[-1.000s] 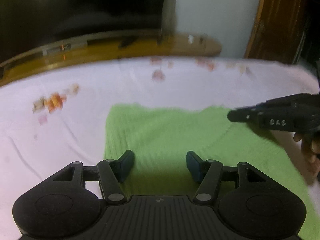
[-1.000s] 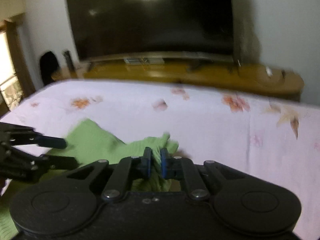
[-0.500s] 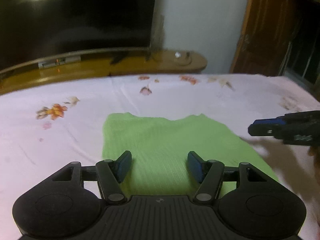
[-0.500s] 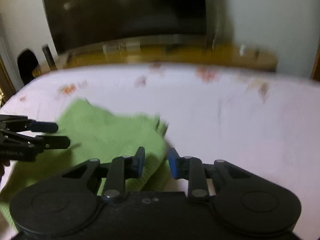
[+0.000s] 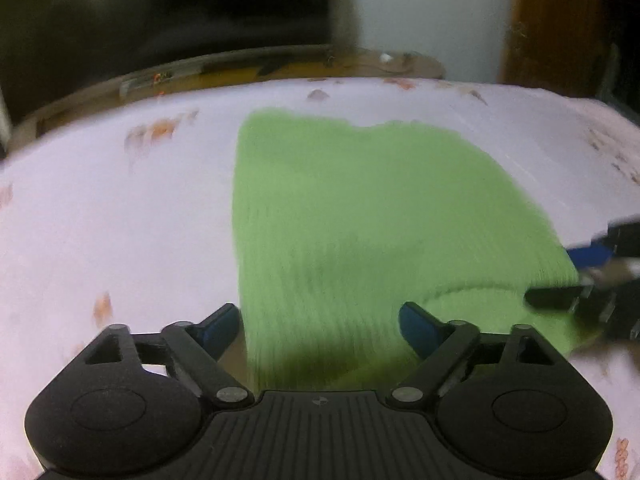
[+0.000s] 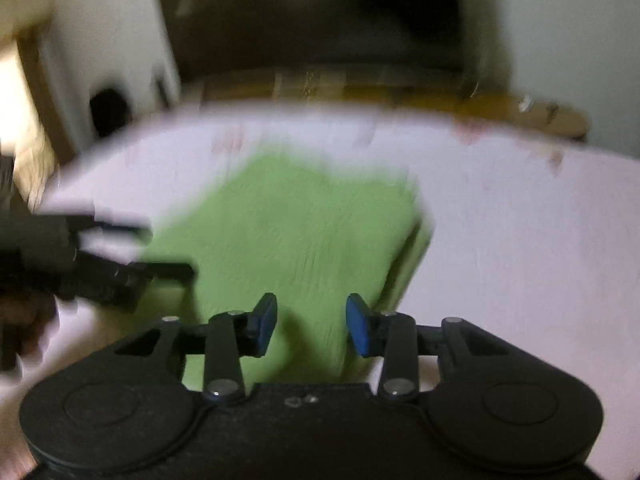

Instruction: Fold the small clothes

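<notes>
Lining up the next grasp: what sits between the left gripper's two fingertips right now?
In the left wrist view, only the green garment on the sheet lies between the open left gripper's fingertips; nothing else.

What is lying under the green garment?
The green garment lies flat on a pale pink flowered bedsheet, which shows all around it. Whatever is directly beneath the cloth is covered and cannot be seen.

The green garment (image 5: 360,216) was a soft ribbed knit, matt. The bed sheet (image 5: 120,220) under it was smooth pale cloth with a faded flower print. Both the left gripper (image 5: 320,322) and the right gripper (image 6: 311,324) were matt black plastic with ridged bodies, small shiny metal pins and blue rubbery-looking pads. The TV (image 6: 312,16) was glossy; the stand (image 5: 280,68) looked like polished wood.
</notes>
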`<move>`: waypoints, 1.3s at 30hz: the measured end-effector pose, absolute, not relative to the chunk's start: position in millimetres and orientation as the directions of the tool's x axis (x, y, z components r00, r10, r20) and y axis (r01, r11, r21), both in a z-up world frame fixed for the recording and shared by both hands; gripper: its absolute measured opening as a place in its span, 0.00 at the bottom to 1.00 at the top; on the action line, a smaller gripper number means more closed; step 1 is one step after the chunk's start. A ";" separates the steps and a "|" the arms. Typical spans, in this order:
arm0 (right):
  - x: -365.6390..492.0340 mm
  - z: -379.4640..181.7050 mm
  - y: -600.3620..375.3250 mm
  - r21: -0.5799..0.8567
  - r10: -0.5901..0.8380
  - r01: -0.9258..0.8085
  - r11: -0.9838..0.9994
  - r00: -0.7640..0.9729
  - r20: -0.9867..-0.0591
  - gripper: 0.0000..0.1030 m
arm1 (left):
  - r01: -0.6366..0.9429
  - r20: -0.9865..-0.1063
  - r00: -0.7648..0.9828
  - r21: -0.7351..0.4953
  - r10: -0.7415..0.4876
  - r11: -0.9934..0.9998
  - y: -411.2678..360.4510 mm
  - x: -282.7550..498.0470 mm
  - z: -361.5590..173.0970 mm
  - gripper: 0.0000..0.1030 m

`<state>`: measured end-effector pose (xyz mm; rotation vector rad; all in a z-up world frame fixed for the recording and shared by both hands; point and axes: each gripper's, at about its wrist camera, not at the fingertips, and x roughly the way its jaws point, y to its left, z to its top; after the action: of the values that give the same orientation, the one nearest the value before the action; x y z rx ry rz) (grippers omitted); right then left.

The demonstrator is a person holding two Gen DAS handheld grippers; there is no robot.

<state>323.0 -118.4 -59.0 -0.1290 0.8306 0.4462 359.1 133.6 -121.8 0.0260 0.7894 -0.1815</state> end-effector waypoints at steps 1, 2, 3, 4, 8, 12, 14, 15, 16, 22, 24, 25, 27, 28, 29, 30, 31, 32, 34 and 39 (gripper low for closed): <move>322.3 -73.8 -115.8 0.027 0.293 -0.422 0.906 0.581 -0.759 0.57 | 0.146 -0.710 0.689 -0.056 -0.142 0.988 134.2 355.1 -115.0 0.86; 320.7 -70.3 -120.6 0.051 0.284 -0.378 0.924 0.594 -0.753 0.57 | 0.144 -0.697 0.705 -0.043 -0.133 0.989 133.1 343.8 -106.3 0.86; 318.7 -62.7 -127.3 0.111 0.299 -0.338 0.935 0.577 -0.760 0.56 | 0.142 -0.675 0.728 -0.019 -0.118 0.990 130.5 329.2 -96.1 0.86; 309.9 -53.3 -135.4 0.164 0.336 -0.326 0.931 0.594 -0.731 0.58 | 0.141 -0.666 0.738 -0.009 -0.111 0.990 127.5 314.8 -85.6 0.89; 249.9 -6.7 -158.1 0.169 0.340 -0.304 0.938 0.705 -0.623 0.77 | 0.116 -0.625 0.773 -0.025 -0.105 0.993 113.7 251.7 -45.3 1.00; 179.5 20.8 -181.5 0.221 0.337 -0.255 0.941 0.742 -0.580 0.89 | 0.144 -0.564 0.818 0.008 -0.115 0.990 96.0 179.9 -16.6 1.00; 136.5 31.9 -184.3 0.180 0.296 -0.235 0.955 0.785 -0.544 0.90 | 0.134 -0.544 0.831 -0.003 -0.114 0.991 89.7 146.7 -7.6 1.00; 118.0 34.8 -186.3 0.170 0.293 -0.238 0.956 0.792 -0.535 0.90 | 0.138 -0.537 0.834 -0.013 -0.123 0.990 89.7 129.3 -4.8 1.00; 102.8 36.9 -188.6 0.157 0.279 -0.231 0.960 0.801 -0.530 0.90 | 0.141 -0.530 0.838 -0.018 -0.129 0.990 89.3 115.8 -1.4 1.00; 47.3 42.1 -188.2 0.148 0.233 -0.182 0.972 0.822 -0.520 0.90 | 0.120 -0.500 0.859 -0.014 -0.111 0.993 84.9 50.3 12.1 1.00; 35.0 46.8 -189.0 0.148 0.222 -0.169 0.974 0.828 -0.515 0.90 | 0.116 -0.493 0.863 -0.020 -0.110 0.993 86.0 40.0 15.7 1.00; 25.0 50.4 -189.1 0.145 0.216 -0.164 0.976 0.832 -0.511 0.90 | 0.109 -0.488 0.867 -0.018 -0.104 0.994 85.2 33.7 18.1 1.00; 15.7 55.0 -187.7 0.133 0.205 -0.159 0.978 0.841 -0.501 0.90 | 0.108 -0.471 0.876 -0.021 -0.105 0.994 85.1 24.8 22.1 1.00; 5.7 58.7 -187.3 0.125 0.194 -0.152 0.980 0.852 -0.486 0.90 | 0.103 -0.465 0.880 -0.023 -0.102 0.994 83.6 19.1 23.9 1.00; -0.1 61.5 -187.5 0.119 0.190 -0.151 0.981 0.861 -0.472 0.90 | 0.103 -0.462 0.881 -0.025 -0.103 0.994 83.8 16.9 25.5 1.00; -2.4 63.4 -186.9 0.112 0.185 -0.151 0.982 0.867 -0.462 0.90 | 0.103 -0.457 0.883 -0.025 -0.103 0.994 83.6 14.2 27.4 1.00; -4.6 65.5 -186.5 0.104 0.175 -0.143 0.984 0.873 -0.455 0.90 | 0.100 -0.451 0.887 -0.024 -0.100 0.995 82.6 11.1 29.1 1.00; -6.5 66.9 -186.8 0.101 0.168 -0.136 0.985 0.877 -0.450 0.90 | 0.098 -0.446 0.890 -0.023 -0.098 0.995 81.7 8.6 31.0 1.00; -8.8 69.6 -188.1 0.105 0.167 -0.134 0.985 0.880 -0.444 0.90 | 0.097 -0.436 0.894 -0.023 -0.098 0.995 80.1 4.9 34.0 1.00; -15.4 68.4 -188.7 0.098 0.165 -0.136 0.986 0.880 -0.445 0.90 | 0.103 -0.433 0.896 -0.023 -0.103 0.994 72.8 -2.8 35.5 1.00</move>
<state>-15.4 -188.7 68.4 0.0649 0.4696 0.1570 -2.8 72.8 35.5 0.0009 0.4482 -0.1069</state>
